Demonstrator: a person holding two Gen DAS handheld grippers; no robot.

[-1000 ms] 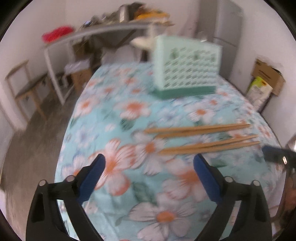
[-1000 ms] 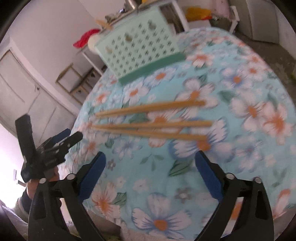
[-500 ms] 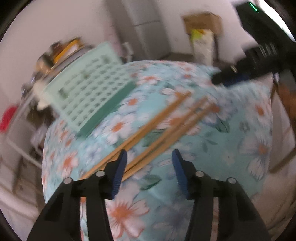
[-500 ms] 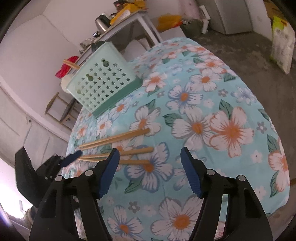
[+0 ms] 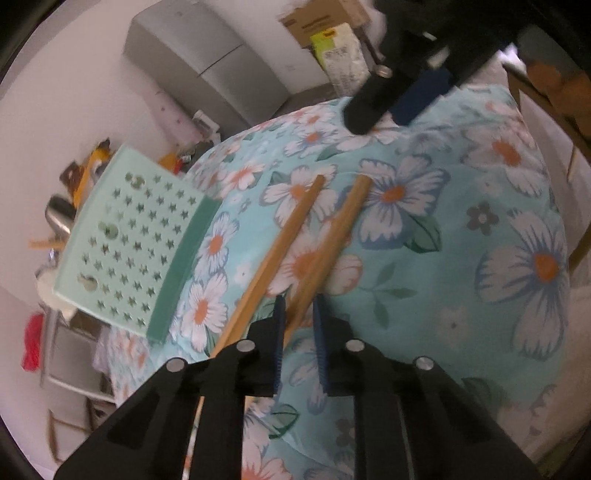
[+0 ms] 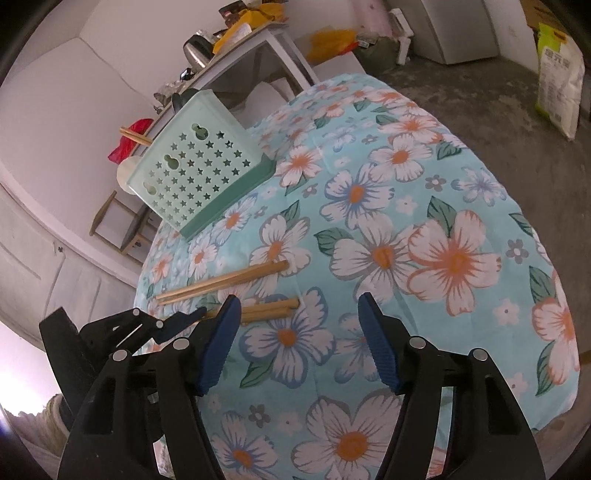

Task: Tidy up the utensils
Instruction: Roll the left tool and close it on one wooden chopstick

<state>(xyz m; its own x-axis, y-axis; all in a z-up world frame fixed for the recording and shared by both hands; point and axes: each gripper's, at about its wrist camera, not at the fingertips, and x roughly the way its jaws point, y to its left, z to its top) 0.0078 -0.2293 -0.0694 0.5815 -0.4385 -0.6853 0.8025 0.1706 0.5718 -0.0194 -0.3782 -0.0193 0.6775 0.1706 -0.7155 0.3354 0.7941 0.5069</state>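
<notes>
Wooden chopsticks lie in two pairs on the floral tablecloth (image 5: 461,229). The near pair (image 5: 332,240) runs between the blue pads of my left gripper (image 5: 299,299), whose jaws are closing and press on its thin end. The other pair (image 5: 280,243) lies just left of that gripper. In the right wrist view the left gripper (image 6: 195,315) pinches the left end of the lower pair (image 6: 269,310), and the upper pair (image 6: 221,282) lies free. My right gripper (image 6: 297,299) hovers open over the cloth with nothing between its fingers. A mint star-holed basket (image 6: 192,173) stands behind.
More chopsticks (image 6: 135,136) poke out behind the basket's top. A cluttered white side table (image 6: 258,40) and a kettle (image 6: 197,51) stand beyond the table. A grey cabinet (image 5: 207,70), a sack (image 6: 557,74) and a cardboard box (image 5: 321,18) line the walls. The table edge drops off to the right.
My left gripper rolled, swung in over the sticks and narrowed its jaws from wide open onto the near pair. My right gripper shifted right and narrowed slightly.
</notes>
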